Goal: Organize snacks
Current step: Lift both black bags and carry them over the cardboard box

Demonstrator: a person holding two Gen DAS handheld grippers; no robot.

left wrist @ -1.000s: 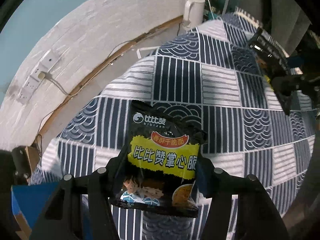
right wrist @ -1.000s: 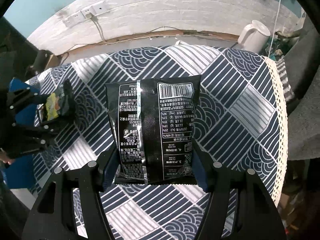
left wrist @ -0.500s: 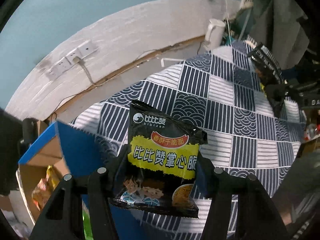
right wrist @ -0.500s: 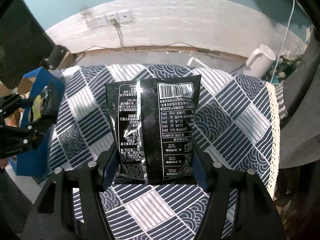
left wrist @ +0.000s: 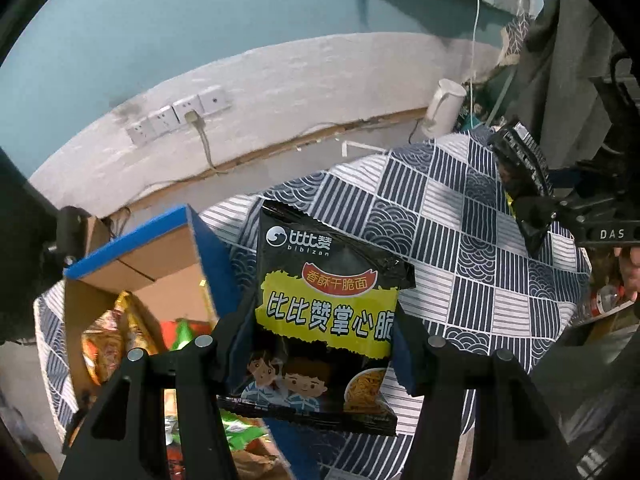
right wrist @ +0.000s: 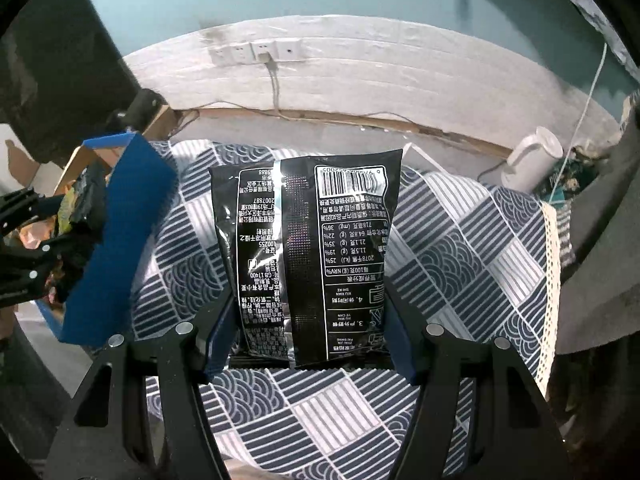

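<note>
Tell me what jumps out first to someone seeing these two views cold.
Each set of tongs grips a black snack packet: the left tongs hold one front-out with its yellow banner, the right tongs one back-out with its barcode. Behind them lies the navy-and-white patterned cloth. At its left edge stands a blue cardboard box with other bright snack bags inside.
</note>
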